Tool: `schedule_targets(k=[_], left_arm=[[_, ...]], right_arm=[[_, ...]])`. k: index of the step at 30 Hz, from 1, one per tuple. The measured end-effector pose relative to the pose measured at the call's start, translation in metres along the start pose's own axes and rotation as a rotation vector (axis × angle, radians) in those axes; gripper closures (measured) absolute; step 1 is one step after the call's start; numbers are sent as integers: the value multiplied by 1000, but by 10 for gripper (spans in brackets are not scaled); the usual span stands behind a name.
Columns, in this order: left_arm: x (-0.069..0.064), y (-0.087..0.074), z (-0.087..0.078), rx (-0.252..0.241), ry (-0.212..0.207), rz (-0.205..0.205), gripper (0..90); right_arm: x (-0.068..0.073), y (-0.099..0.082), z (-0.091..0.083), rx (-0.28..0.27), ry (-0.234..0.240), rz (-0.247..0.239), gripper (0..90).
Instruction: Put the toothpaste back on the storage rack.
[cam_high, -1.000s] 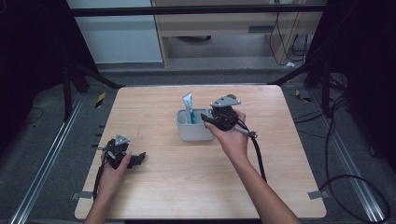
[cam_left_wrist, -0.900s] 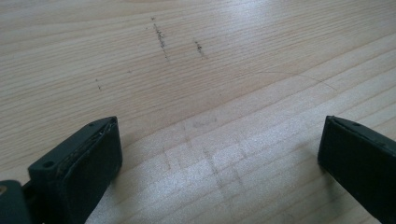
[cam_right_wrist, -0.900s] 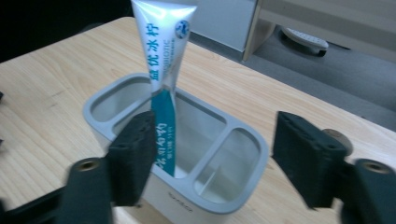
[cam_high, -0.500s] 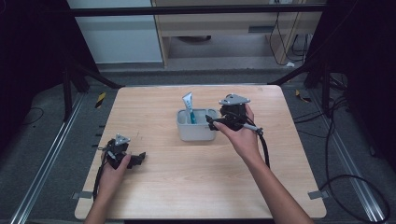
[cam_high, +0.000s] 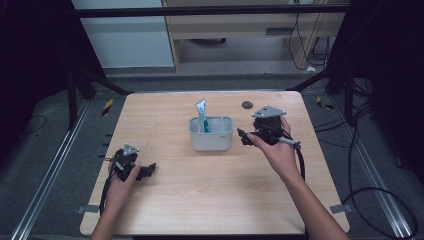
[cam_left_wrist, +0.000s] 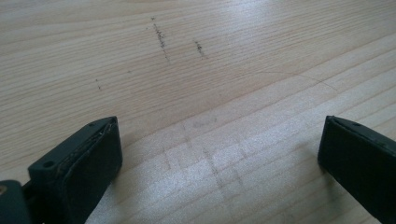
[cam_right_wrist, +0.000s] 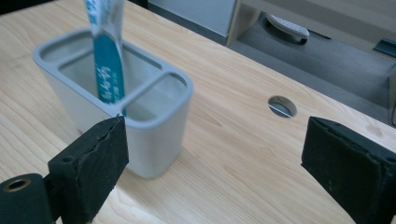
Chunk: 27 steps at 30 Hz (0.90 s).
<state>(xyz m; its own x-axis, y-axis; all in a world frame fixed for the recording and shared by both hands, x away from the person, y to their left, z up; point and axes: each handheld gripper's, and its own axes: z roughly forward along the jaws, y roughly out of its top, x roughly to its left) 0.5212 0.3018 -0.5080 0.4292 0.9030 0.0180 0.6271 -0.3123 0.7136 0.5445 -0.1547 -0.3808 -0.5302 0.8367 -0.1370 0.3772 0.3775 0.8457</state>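
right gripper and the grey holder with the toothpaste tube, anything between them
Nothing: in the high view only bare table separates the open right gripper from the grey holder with its toothpaste tube.

Toothpaste tube's (cam_right_wrist: 106, 56) top cut off, lower end hidden inside grey holder (cam_right_wrist: 154, 140).

A lab or workshop recording space: a pale wooden table (cam_high: 200, 200) is standing on grey carpet, black frame struts (cam_high: 90, 80) are rising around it, and loose cables (cam_high: 370, 190) are trailing over the floor.
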Motion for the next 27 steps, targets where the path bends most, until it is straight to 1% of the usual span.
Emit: schedule_targets(k=[4,11,14,17,19,23,27], left_arm=[[0,0,0,2,0,2,0],[0,0,0,1,0,2,0],[0,0,0,1,0,2,0],[0,0,0,2,0,2,0],[0,0,0,1,0,2,0],[0,0,0,1,0,2,0],[0,0,0,1,0,2,0]], right_arm=[[-8,-7,-5,4,-14,2,81],[-21,-26,-10,34,-31,16,98],[-24,-30,-11,44,-32,21,105],[-25,-35,-11,55,-29,20,105],[-26,-39,-10,66,-29,8,104],[-27,-52,-9,69,-9,39,100],[-28,-65,-8,91,-11,42,102]])
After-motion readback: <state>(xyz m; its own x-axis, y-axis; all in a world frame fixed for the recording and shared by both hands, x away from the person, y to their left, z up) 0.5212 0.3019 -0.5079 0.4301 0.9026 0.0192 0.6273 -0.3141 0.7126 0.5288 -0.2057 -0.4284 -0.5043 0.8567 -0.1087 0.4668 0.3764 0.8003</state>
